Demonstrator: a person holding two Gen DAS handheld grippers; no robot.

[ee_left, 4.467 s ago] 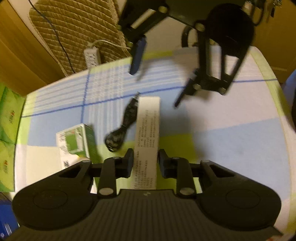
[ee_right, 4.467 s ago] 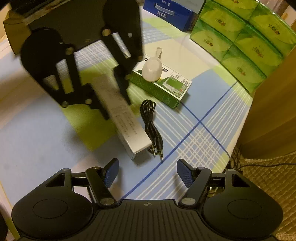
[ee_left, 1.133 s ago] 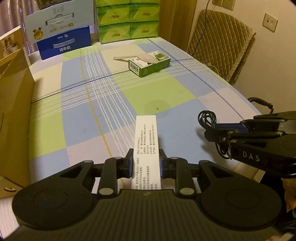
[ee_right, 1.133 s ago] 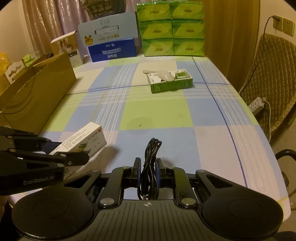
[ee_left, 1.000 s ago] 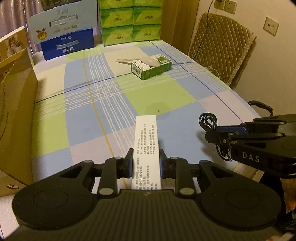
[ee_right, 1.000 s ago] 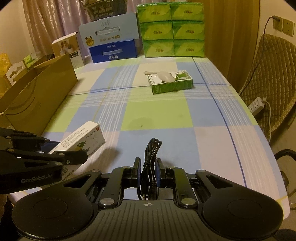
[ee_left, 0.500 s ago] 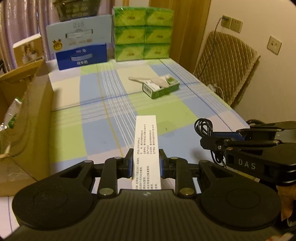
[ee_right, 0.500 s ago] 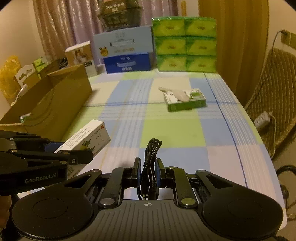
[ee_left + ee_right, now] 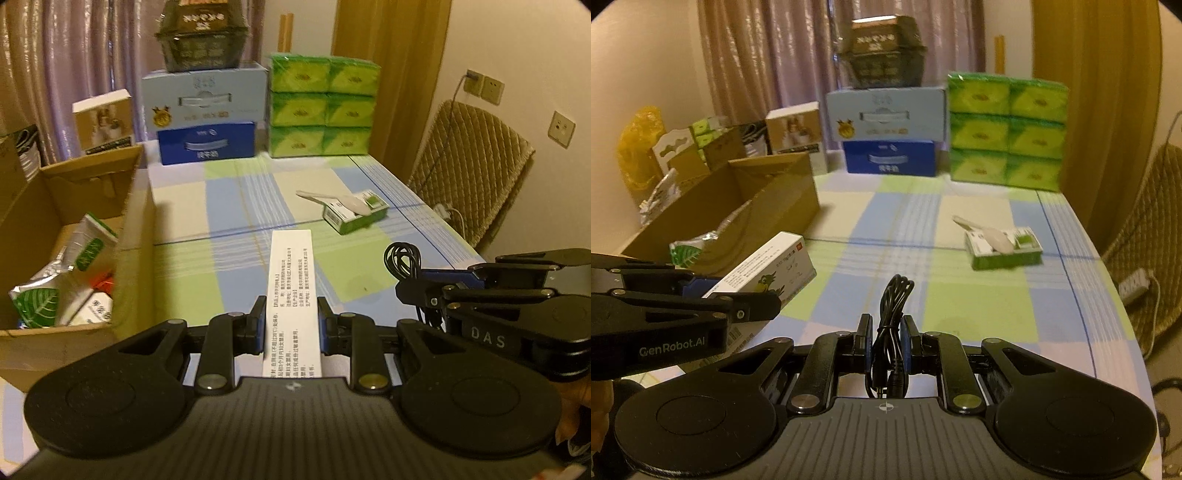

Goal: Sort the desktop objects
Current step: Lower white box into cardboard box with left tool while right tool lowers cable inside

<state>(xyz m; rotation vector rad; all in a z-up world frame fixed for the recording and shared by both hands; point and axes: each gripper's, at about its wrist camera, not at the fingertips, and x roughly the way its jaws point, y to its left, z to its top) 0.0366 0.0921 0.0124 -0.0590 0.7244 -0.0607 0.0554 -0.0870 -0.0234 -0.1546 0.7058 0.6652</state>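
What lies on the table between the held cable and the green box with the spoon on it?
Nothing: in the right wrist view, only bare checked cloth runs from the cable to the green box.

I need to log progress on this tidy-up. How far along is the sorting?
Partly done: the cardboard box already holds several packets. In hand: the left gripper grips a white carton, and the right gripper grips a coiled black cable. Left on the table: a green box with a white spoon on top.
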